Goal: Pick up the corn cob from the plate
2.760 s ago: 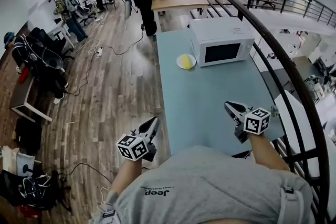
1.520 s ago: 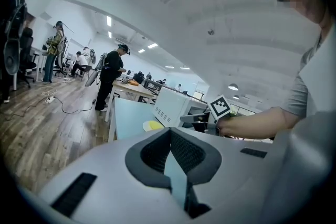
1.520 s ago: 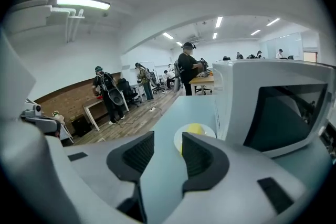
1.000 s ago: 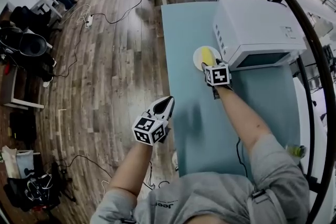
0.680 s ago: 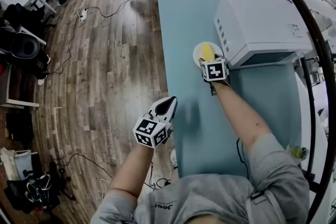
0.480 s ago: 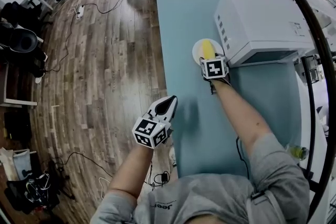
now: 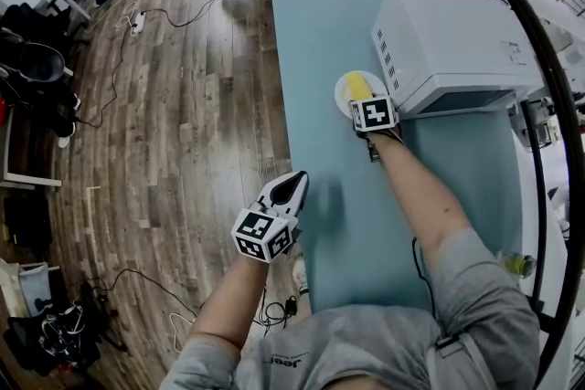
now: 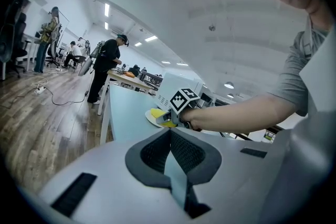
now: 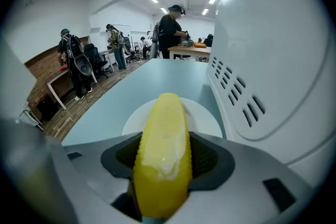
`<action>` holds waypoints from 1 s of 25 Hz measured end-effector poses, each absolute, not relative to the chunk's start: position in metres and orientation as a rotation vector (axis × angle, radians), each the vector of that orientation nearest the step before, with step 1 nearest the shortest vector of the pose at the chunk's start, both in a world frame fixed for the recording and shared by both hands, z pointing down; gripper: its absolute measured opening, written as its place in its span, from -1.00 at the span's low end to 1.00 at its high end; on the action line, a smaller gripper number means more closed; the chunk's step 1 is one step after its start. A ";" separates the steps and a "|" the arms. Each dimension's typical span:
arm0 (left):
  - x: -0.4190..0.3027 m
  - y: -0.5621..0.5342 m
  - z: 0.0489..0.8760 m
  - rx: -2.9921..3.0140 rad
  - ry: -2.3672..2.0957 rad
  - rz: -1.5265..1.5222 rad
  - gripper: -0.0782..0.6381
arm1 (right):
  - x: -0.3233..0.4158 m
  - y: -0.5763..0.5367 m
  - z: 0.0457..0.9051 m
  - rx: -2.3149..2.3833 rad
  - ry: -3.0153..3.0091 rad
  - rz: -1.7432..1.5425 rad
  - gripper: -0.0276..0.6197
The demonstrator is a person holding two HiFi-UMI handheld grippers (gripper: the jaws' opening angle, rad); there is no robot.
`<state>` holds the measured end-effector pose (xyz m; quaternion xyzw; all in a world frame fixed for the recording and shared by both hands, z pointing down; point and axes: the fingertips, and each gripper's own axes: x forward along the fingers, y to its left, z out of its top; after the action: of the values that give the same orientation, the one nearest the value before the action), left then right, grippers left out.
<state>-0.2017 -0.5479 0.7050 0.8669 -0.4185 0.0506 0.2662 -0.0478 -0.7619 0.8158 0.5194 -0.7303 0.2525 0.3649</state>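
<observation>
A yellow corn cob (image 9: 163,155) lies on a small white plate (image 9: 202,118) on the pale blue table (image 7: 347,187), right beside the microwave. My right gripper (image 9: 165,165) reaches down over the plate's near edge. Its jaws are closing, with the cob between them, and the pads touch both sides of it. In the head view the cob (image 7: 357,86) sticks out beyond the right gripper (image 7: 363,101) and its marker cube. My left gripper (image 7: 291,184) hangs off the table's left edge over the floor, shut and holding nothing. From the left gripper (image 8: 169,136) view the plate (image 8: 149,118) shows far ahead.
A white microwave (image 7: 457,41) stands on the table, its vented side (image 9: 278,60) close to the right of the plate. Wooden floor with cables lies left of the table. A curved black railing (image 7: 548,132) runs on the right. People stand at desks far off.
Since the earliest frame my right arm has reached out to the plate. Over the last second the right gripper has settled lower around the cob. The left gripper sank slightly.
</observation>
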 end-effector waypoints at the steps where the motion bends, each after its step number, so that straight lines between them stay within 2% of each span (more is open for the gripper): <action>1: -0.204 -0.546 0.703 2.341 -1.133 0.136 -0.74 | -0.047 -0.760 0.816 1.332 -1.881 0.655 -0.12; 13: -0.230 -0.537 0.653 2.390 -1.193 0.087 -0.74 | -0.068 -0.740 0.755 1.338 -1.985 0.528 -0.13; 25: -0.253 -0.521 0.537 2.530 -1.215 0.018 -0.74 | -0.088 -0.719 0.580 1.474 -2.134 0.313 -0.13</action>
<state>-0.2526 -0.5210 0.5373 0.8887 -0.4270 0.0063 0.1668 -0.0885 -0.7189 0.5800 0.5446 -0.7885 0.1155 0.2613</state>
